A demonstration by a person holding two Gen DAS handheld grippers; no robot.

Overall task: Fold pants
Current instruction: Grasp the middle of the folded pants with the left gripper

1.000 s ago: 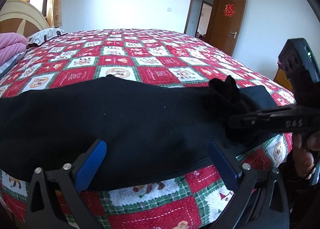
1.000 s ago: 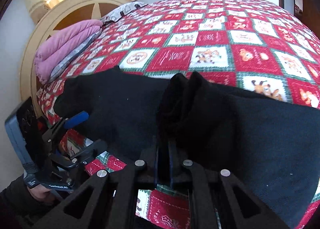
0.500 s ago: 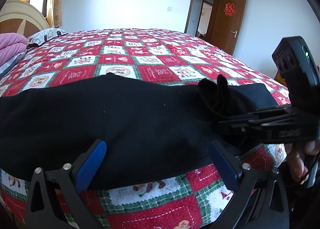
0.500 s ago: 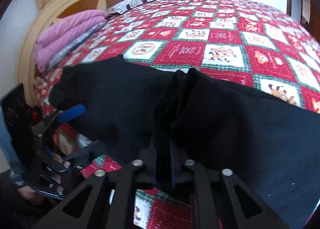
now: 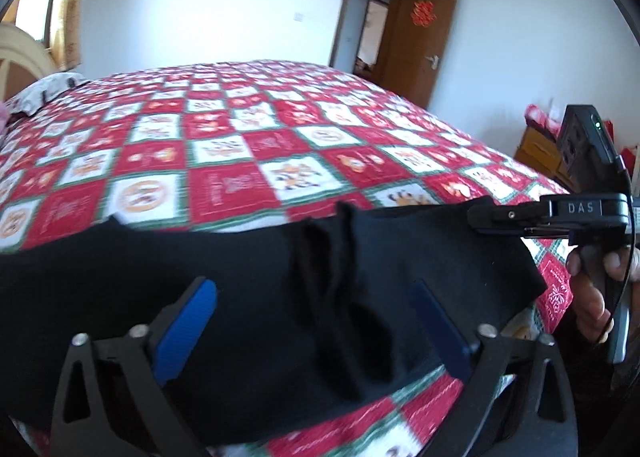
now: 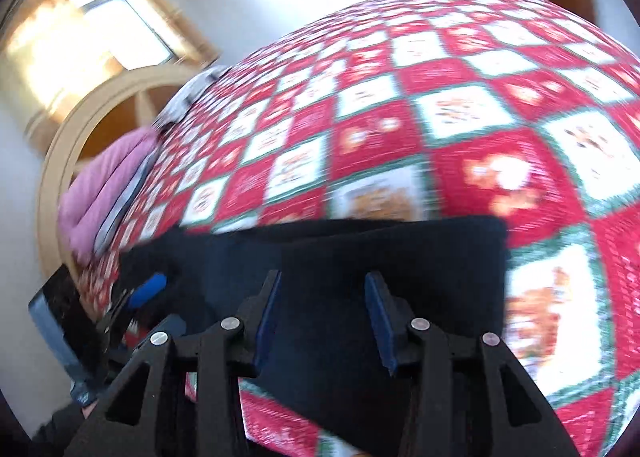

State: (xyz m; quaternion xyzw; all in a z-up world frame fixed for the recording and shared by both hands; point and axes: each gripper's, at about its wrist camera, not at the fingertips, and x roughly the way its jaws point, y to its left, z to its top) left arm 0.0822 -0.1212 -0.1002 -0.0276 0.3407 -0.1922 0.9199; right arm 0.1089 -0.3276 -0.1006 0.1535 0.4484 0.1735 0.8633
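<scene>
Black pants (image 5: 248, 281) lie spread across the near edge of the bed, with a raised ridge of cloth (image 5: 336, 249) in the middle. My left gripper (image 5: 312, 289) hovers over that ridge; its jaws stand wide and are closing, and the blue pads do not press the cloth. My right gripper (image 6: 322, 285) is over the flat right end of the pants (image 6: 400, 257). Its jaws are opening and nothing is pinched between them. In the left wrist view the right gripper (image 5: 480, 217) shows side-on at the pants' right end, held by a hand (image 5: 592, 293).
The red, white and green checked quilt (image 5: 240, 153) covers the bed. A folded pink blanket (image 6: 108, 197) and a pillow (image 5: 44, 93) lie by the wooden headboard (image 6: 60, 145). A brown door (image 5: 424, 33) stands open at the back right, and a wooden cabinet (image 5: 540, 149) stands past the bed.
My right gripper let go of the pinched fold, opened and drew away to the pants' right end. The fold stays standing. My left gripper slid right until the ridge lay between its jaws.
</scene>
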